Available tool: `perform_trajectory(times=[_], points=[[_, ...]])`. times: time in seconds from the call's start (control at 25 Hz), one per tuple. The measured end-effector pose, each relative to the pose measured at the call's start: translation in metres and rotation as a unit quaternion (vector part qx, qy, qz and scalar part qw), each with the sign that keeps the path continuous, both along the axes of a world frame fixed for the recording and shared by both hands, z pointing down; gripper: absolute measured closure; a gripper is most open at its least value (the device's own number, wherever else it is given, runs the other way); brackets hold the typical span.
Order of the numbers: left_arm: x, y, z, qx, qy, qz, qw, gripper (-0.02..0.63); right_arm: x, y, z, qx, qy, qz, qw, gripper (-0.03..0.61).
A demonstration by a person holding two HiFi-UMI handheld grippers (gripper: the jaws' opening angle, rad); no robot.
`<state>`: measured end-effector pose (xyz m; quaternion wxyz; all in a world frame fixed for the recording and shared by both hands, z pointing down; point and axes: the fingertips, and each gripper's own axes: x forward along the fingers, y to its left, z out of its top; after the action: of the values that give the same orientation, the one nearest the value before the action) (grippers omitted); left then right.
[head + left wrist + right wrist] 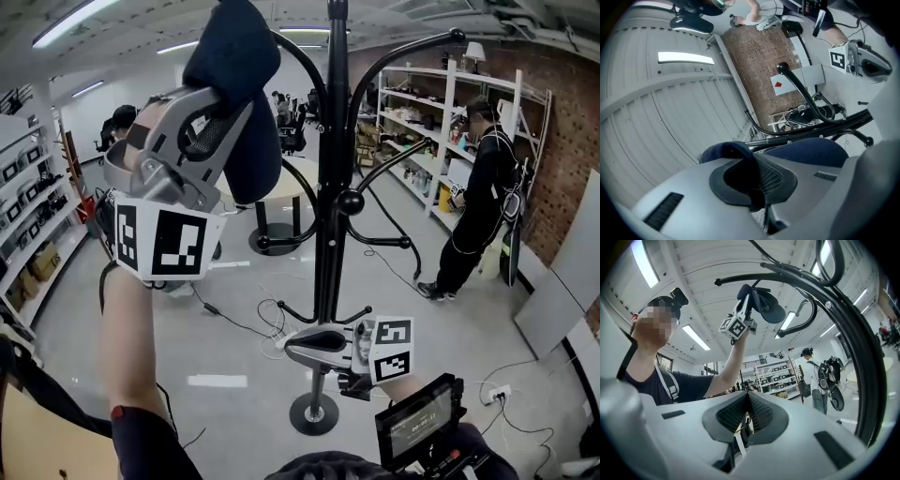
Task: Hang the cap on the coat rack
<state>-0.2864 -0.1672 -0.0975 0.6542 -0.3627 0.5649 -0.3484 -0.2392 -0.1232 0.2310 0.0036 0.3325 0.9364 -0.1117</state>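
The rack (330,187) stands just beyond the left gripper (230,117), its curved hooks arching past the tips. The cap (239,94) sits at those tips: the jaws are clamped narrow on a fold of its dark cloth, and the crown bulges above and to one side of them. It looks light and soft, likely to flop, so a pinch at the stiffer rim should leave the crown free to drop over a hook. The right gripper (298,349) is low beside the pole, jaws together, empty.
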Motion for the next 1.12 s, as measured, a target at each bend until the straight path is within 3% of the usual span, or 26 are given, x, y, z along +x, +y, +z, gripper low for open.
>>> perform_trajectory(times=[0.2, 0.4, 0.6, 0.8, 1.12], points=[[0.003, -0.001, 0.006, -0.019, 0.014, 0.013, 0.9996, 0.592, 0.005, 0.003, 0.005, -0.004, 0.006, 0.004, 1.000, 0.575], [0.027, -0.001, 0.021, -0.055, -0.005, 0.025, 0.9981, 0.592, 0.018, 0.012, 0.007, -0.011, 0.005, 0.004, 1.000, 0.575], [0.009, -0.001, 0.038, -0.071, 0.043, 0.047, 0.9955, 0.591, 0.010, 0.011, 0.014, -0.018, 0.007, 0.007, 1.000, 0.575], [-0.006, 0.009, 0.049, -0.092, 0.073, 0.044, 0.9921, 0.591, 0.008, 0.024, 0.018, -0.032, 0.015, 0.017, 0.999, 0.575], [-0.010, -0.026, 0.072, -0.148, 0.055, 0.013, 0.9874, 0.591, 0.031, 0.005, 0.034, -0.053, 0.031, 0.032, 0.998, 0.575]])
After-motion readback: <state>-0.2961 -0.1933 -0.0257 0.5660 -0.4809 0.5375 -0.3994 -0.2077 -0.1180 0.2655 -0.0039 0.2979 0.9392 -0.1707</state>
